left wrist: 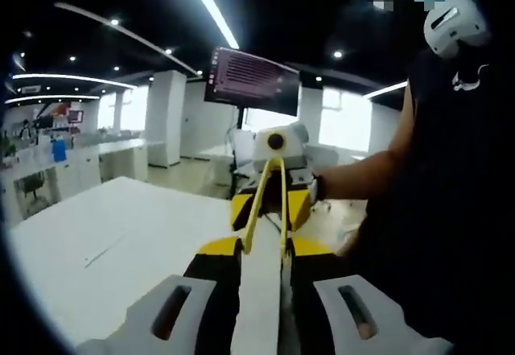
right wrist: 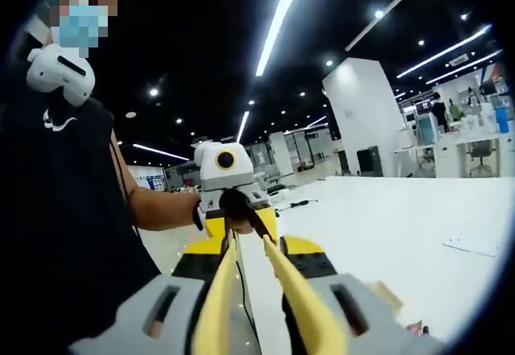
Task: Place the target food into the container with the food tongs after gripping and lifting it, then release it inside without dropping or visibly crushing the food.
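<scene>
Yellow food tongs [left wrist: 259, 210] run between the two grippers, which face each other above a white table [left wrist: 121, 234]. In the right gripper view the tongs' two arms [right wrist: 217, 299] lie thick and close between my right gripper's [right wrist: 253, 250] jaws, which are closed on them. In the left gripper view the right gripper [left wrist: 271, 206] faces me with its yellow jaws hugging the tongs. My left gripper [left wrist: 264, 246] has its jaws wide apart, with the tongs' near ends in the gap. Opposite, the left gripper [right wrist: 240, 228] meets the tongs' far end.
A person in a dark top [left wrist: 434, 210] stands right beside both grippers and holds them. The white table [right wrist: 386, 218] stretches away with a thin cable [right wrist: 294, 204] on it. A monitor [left wrist: 253, 81] hangs behind, with office desks beyond.
</scene>
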`<action>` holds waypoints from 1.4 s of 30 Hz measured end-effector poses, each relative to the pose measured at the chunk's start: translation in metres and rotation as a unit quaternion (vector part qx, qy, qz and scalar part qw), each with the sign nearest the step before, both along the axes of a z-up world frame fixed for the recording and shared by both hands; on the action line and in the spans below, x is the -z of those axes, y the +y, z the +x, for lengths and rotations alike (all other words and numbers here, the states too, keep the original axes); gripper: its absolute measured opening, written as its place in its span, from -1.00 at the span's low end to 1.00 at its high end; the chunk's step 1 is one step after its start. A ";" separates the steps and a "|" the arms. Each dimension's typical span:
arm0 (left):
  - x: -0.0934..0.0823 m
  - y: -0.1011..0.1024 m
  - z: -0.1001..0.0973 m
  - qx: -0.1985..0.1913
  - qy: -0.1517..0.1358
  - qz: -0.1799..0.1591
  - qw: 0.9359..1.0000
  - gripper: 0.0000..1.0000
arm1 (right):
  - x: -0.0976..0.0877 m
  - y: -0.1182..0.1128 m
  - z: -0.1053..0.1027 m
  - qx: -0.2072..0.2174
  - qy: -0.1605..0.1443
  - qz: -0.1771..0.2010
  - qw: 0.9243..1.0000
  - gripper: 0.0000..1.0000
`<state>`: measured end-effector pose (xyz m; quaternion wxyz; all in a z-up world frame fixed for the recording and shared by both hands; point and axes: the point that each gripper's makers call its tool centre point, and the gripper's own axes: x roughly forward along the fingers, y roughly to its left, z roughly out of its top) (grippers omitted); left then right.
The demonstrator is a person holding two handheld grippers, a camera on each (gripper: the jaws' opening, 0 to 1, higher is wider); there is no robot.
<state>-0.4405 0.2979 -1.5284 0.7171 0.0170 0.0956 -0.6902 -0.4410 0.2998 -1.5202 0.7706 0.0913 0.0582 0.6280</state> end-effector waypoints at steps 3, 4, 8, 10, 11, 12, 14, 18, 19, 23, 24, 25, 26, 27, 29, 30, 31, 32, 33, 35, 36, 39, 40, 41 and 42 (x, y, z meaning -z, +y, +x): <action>0.004 -0.003 0.001 0.000 -0.014 0.010 1.000 -0.50 | 0.003 0.003 -0.002 -0.004 -0.004 -0.010 1.000 -0.50; 0.008 -0.004 -0.004 0.013 -0.010 0.020 1.000 -0.57 | 0.004 0.004 -0.003 -0.004 -0.006 -0.013 1.000 -0.50; 0.012 -0.007 -0.006 0.014 -0.039 0.027 0.999 -0.91 | 0.003 0.005 -0.004 -0.010 -0.010 -0.016 1.000 -0.61; 0.011 -0.005 -0.006 0.013 -0.039 0.022 0.999 -0.97 | 0.002 0.006 -0.006 -0.012 -0.019 -0.019 1.000 -0.62; 0.007 -0.004 -0.006 0.012 -0.037 0.010 0.999 -0.98 | 0.002 0.005 -0.006 -0.013 -0.018 -0.019 1.000 -0.62; 0.005 -0.004 -0.006 0.012 -0.035 0.006 0.999 -0.99 | 0.002 0.004 -0.006 -0.015 -0.014 -0.020 1.000 -0.62; 0.004 -0.004 -0.008 0.015 -0.034 0.003 0.999 -1.00 | 0.002 0.004 -0.007 -0.018 -0.016 -0.022 0.999 -0.62; -0.003 -0.002 -0.007 0.013 -0.023 -0.011 1.000 -1.00 | 0.002 0.004 -0.010 -0.022 -0.010 -0.023 0.999 -0.61; -0.003 -0.001 -0.006 0.013 -0.024 -0.011 1.000 -1.00 | 0.002 0.004 -0.011 -0.022 -0.013 -0.022 0.999 -0.65; -0.001 -0.003 -0.011 0.025 -0.024 -0.001 0.999 -1.00 | 0.003 0.008 -0.012 -0.028 -0.007 -0.022 0.999 -0.56; -0.001 -0.004 -0.012 0.025 -0.027 0.001 0.999 -1.00 | 0.003 0.009 -0.013 -0.030 -0.008 -0.021 0.999 -0.61; 0.000 -0.005 -0.011 0.023 -0.028 0.003 0.999 -1.00 | 0.002 0.009 -0.015 -0.035 -0.008 -0.020 0.999 -0.63; 0.000 -0.005 -0.012 0.024 -0.028 0.006 0.999 -1.00 | 0.002 0.010 -0.015 -0.034 -0.012 -0.019 0.999 -0.63; 0.000 -0.005 -0.011 0.024 -0.028 0.006 0.999 -1.00 | 0.002 0.010 -0.015 -0.033 -0.013 -0.020 0.999 -0.63; -0.001 -0.004 -0.012 0.024 -0.030 0.009 0.999 -1.00 | 0.002 0.010 -0.015 -0.033 -0.016 -0.016 0.999 -0.64; -0.002 -0.004 -0.012 0.025 -0.030 0.010 0.999 -1.00 | 0.001 0.010 -0.016 -0.033 -0.016 -0.012 0.999 -0.65; -0.002 -0.004 -0.013 0.027 -0.032 0.011 0.999 -0.99 | 0.000 0.010 -0.015 -0.031 -0.011 -0.008 0.999 -0.65; -0.003 -0.004 -0.012 0.026 -0.033 0.011 0.999 -0.99 | -0.001 0.009 -0.015 -0.028 -0.005 -0.004 1.000 -0.65; -0.004 -0.004 -0.011 0.023 -0.028 0.007 0.999 -0.97 | -0.002 0.008 -0.014 -0.027 -0.009 -0.002 1.000 -0.65; -0.005 -0.004 -0.010 0.024 -0.023 0.003 0.999 -0.84 | -0.005 0.008 -0.013 -0.022 -0.014 0.003 1.000 -0.63; -0.002 -0.004 -0.008 0.016 -0.023 0.008 1.000 -0.76 | -0.006 0.007 -0.010 -0.013 -0.017 0.005 1.000 -0.58; -0.001 -0.007 -0.010 0.015 -0.050 0.017 0.998 -0.76 | -0.003 0.005 -0.007 -0.011 -0.019 -0.013 1.000 -0.59; -0.001 -0.008 -0.011 0.015 -0.049 0.016 0.999 -0.72 | -0.003 0.005 -0.006 -0.009 -0.022 -0.014 1.000 -0.57; -0.003 -0.007 -0.010 0.013 -0.044 0.013 0.999 -0.68 | -0.004 0.005 -0.006 -0.008 -0.022 -0.011 1.000 -0.55; -0.005 -0.004 -0.009 0.011 -0.041 0.008 0.999 -0.66 | -0.006 0.005 -0.005 -0.007 -0.028 -0.008 1.000 -0.54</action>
